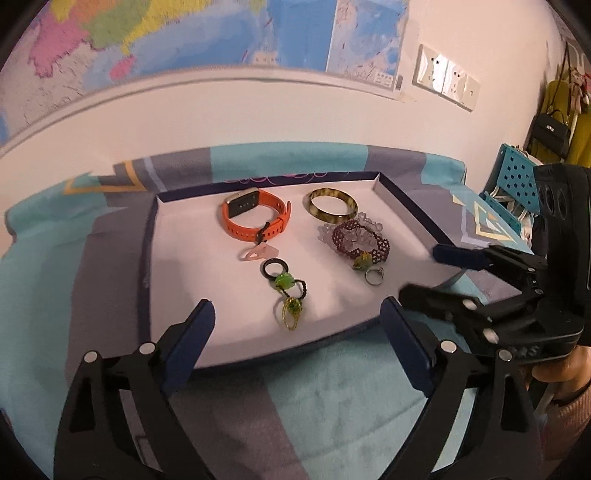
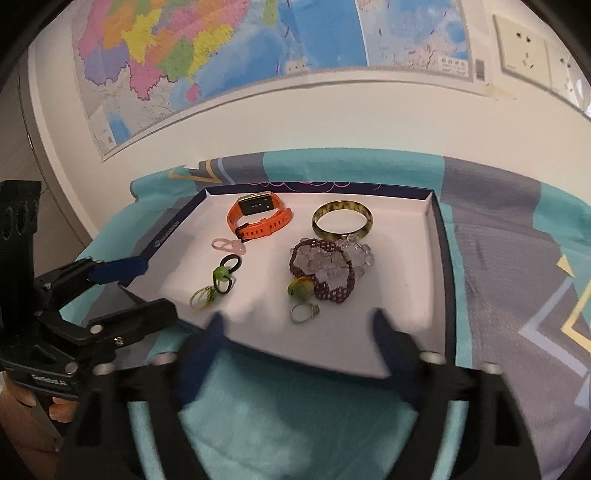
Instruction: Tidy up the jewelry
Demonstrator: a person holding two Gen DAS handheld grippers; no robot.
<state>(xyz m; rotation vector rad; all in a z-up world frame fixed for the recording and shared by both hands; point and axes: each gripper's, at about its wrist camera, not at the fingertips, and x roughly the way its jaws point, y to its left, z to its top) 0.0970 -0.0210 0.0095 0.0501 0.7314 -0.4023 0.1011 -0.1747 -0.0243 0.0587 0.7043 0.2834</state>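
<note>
A white tray [image 1: 177, 266] with dark blue rim holds jewelry: an orange watch [image 1: 255, 218], a mottled bangle [image 1: 332, 206], a purple beaded bracelet [image 1: 360, 240] over clear beads, a pink ring [image 1: 256, 254], a black ring [image 1: 274, 267], green-stone rings [image 1: 286, 282], a gold wire ring [image 1: 291, 312] and a silver ring [image 1: 373, 277]. My left gripper [image 1: 299, 317] is open and empty at the tray's near edge. My right gripper [image 2: 299, 328] is open and empty, over the near edge, close to the silver ring [image 2: 303, 313]. The tray [image 2: 406, 291] shows there too.
The tray lies on a teal and grey patterned cloth [image 1: 74, 258]. A wall with a map [image 1: 184, 33] and sockets [image 1: 447, 77] stands behind. A blue perforated basket [image 1: 517, 181] and hanging bags are at the right.
</note>
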